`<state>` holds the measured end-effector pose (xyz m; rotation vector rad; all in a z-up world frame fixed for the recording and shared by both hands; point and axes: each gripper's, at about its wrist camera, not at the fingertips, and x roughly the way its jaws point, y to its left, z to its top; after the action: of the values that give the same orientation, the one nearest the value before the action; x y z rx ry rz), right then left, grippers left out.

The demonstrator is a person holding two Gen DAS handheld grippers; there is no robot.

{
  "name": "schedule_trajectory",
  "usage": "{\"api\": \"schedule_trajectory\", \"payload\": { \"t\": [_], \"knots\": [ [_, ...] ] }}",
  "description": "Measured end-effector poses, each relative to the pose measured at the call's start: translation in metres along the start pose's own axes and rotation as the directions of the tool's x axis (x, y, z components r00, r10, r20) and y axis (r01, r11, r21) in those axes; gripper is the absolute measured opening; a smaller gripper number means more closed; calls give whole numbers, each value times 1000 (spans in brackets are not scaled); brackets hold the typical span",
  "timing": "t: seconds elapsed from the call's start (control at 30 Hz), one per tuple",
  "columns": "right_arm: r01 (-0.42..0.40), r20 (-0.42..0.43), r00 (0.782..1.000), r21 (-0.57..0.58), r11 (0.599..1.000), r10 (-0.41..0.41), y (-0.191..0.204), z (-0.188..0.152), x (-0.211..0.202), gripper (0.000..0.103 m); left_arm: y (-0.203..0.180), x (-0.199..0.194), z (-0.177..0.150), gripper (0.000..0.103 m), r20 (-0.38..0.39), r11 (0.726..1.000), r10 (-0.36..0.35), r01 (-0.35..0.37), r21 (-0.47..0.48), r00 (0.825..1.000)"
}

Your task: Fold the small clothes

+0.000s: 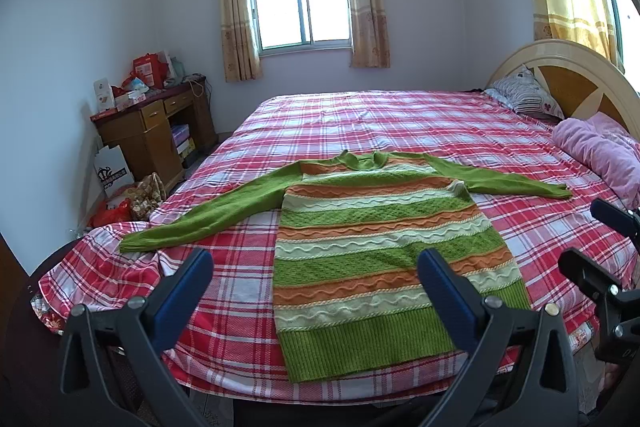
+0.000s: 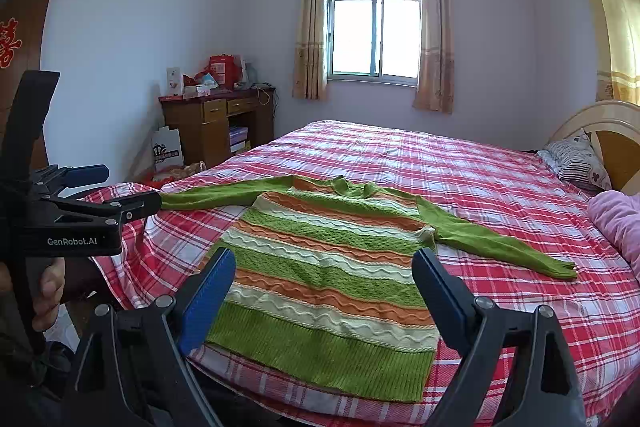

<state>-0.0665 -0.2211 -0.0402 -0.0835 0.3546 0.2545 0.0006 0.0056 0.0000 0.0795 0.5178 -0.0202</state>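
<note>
A small knitted sweater (image 1: 380,251) with green, orange and cream stripes lies flat and face up on the bed, both green sleeves spread out to the sides, hem toward me. In the right wrist view the same sweater (image 2: 328,275) fills the near middle. My left gripper (image 1: 316,267) hovers open above the sweater's lower left part, with nothing between its blue pads. My right gripper (image 2: 324,275) is open too, held over the hem, touching no cloth. The left gripper's body (image 2: 80,219) shows at the left edge of the right wrist view, held by a hand (image 2: 48,287).
The bed (image 1: 400,123) has a red and white checked sheet. A striped pillow (image 1: 528,95) and a pink blanket (image 1: 600,151) lie near the headboard at the right. A wooden desk (image 1: 160,131) with boxes and bags stands by the left wall.
</note>
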Motion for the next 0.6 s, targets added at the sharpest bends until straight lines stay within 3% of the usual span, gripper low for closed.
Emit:
{"api": "schedule_trajectory", "payload": {
  "t": [0.6],
  "knots": [
    [-3, -2, 1000, 0, 1000, 3, 2, -3, 1, 90, 0, 0, 0, 103, -2, 1000, 0, 0, 0, 1000]
  ]
}}
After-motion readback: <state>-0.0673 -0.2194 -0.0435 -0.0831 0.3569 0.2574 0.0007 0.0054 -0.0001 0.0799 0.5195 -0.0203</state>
